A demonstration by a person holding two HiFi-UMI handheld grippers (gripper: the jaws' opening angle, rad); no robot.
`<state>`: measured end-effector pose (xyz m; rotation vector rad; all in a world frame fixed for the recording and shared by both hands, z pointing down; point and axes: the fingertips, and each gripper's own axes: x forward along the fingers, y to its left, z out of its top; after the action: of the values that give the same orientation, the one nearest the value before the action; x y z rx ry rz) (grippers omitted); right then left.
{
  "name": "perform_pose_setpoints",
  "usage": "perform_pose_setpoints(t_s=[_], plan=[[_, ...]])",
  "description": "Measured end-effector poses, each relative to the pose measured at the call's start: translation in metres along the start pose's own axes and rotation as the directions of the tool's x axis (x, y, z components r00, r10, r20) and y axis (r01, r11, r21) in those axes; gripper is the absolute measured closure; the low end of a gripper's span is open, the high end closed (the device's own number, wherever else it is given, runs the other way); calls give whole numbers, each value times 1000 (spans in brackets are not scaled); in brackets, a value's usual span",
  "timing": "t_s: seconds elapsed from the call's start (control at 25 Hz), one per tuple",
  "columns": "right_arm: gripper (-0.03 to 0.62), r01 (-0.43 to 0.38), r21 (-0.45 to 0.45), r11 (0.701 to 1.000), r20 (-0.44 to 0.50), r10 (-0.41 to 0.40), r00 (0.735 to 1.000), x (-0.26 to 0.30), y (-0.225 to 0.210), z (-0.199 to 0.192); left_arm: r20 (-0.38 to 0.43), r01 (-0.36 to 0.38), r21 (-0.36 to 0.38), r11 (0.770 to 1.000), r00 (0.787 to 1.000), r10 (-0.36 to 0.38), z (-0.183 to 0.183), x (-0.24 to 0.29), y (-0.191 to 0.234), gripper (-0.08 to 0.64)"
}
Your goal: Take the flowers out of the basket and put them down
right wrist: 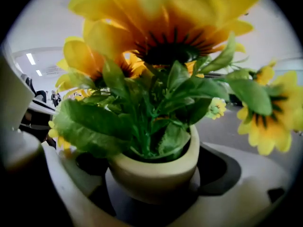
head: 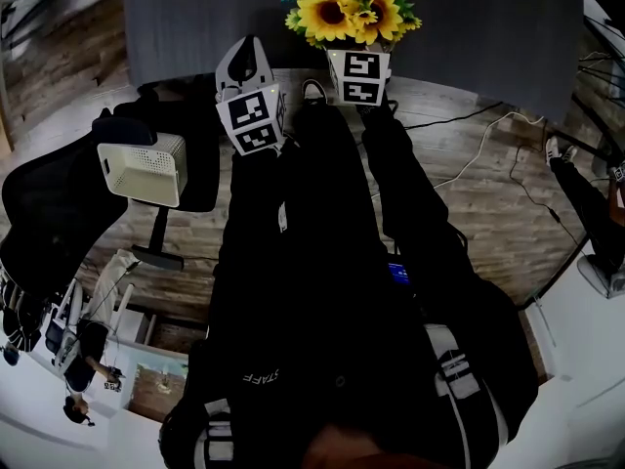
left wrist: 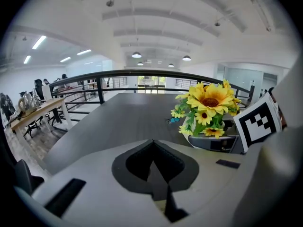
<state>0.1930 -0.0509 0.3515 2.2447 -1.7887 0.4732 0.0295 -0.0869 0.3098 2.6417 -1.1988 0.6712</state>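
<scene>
Put-down step, I judge: my right gripper (head: 357,62) grips the pot (right wrist: 151,169) of the flowers (head: 352,3) at the dark table (head: 195,27) edge, well apart from the basket (head: 146,169); left gripper (left wrist: 154,167) clenched, empty; next calls for upright lowering, then release.

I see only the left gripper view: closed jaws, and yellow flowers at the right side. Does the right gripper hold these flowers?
Observer: Yes. In the right gripper view, the right gripper has its jaws on the cream pot of the flowers.
Operator: And where is the basket? I cannot see it.
Observer: In the head view, the white basket is at the person's left. It seems to rest on a black chair, apart from the flowers.
Operator: Is the left gripper close to the basket?
Observer: No. The left gripper is beside the right one, at the near edge of the dark table.
</scene>
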Motion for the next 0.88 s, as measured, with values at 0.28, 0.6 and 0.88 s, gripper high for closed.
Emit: perform_pose_setpoints(t_s=[0.28,0.6,0.88], plan=[[34,-12,14,1000,17,12,1000,-10,3,3,-12,0,22,1000,1000,0,-9,-5,3,560],[37,-21,37,999,-1,21,1000,-74,3,10,24,28,21,999,999,-29,18,-28,-10,560],[37,17,45,999,34,-18,999,-145,4,43,90,86,23,996,992,-88,55,-73,-29,560]])
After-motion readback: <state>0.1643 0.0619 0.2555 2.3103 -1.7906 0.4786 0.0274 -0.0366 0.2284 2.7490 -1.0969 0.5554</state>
